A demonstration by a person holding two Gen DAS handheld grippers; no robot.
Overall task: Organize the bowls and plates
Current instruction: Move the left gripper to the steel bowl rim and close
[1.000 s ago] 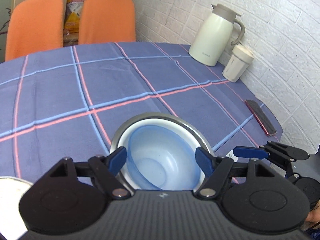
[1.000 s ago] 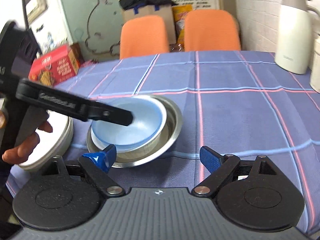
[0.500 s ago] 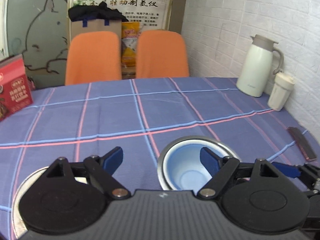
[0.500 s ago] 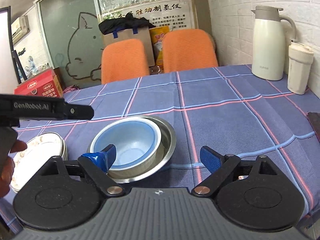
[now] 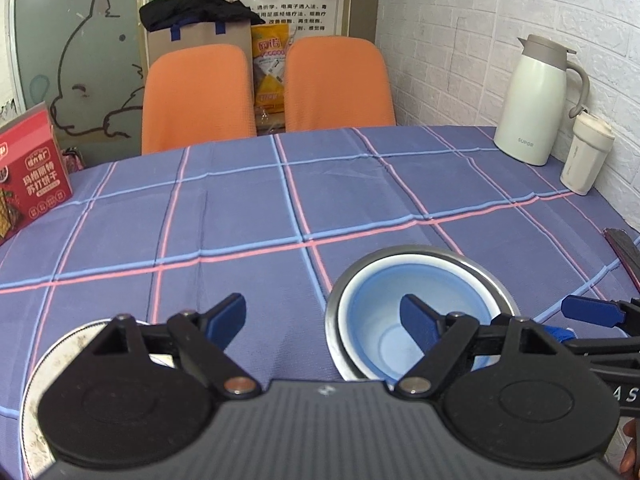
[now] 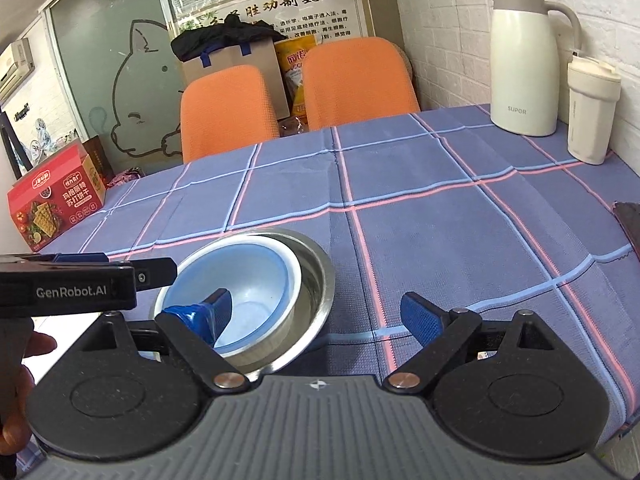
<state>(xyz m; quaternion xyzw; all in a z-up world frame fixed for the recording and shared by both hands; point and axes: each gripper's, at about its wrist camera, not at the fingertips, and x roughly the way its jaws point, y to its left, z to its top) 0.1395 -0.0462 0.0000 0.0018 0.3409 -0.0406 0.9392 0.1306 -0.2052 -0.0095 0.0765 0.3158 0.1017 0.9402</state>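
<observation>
A light blue bowl (image 5: 416, 304) (image 6: 248, 280) sits nested inside a steel bowl (image 5: 400, 252) (image 6: 316, 276) on the blue checked tablecloth. My left gripper (image 5: 322, 316) hovers open in front of them; its right finger overlaps the blue bowl in the picture and nothing is between its pads. A white plate stack (image 5: 34, 392) shows at the lower left, mostly hidden by that gripper. My right gripper (image 6: 320, 312) hangs just right of the bowls, jaws opening and empty. The left gripper (image 6: 100, 280) reaches in level above the bowls' left rim.
A cream thermos jug (image 5: 536, 104) and a lidded cup (image 5: 586, 152) stand by the brick wall at the back right. A red cracker box (image 5: 28, 176) is at the far left. A dark flat object (image 5: 624, 244) lies at the right edge. Two orange chairs (image 5: 200, 96) stand behind the table.
My left gripper has drawn back and leftwards off the blue bowl, tilted up, and its jaws have widened. The right gripper's view has also tilted up, showing more of the room.
</observation>
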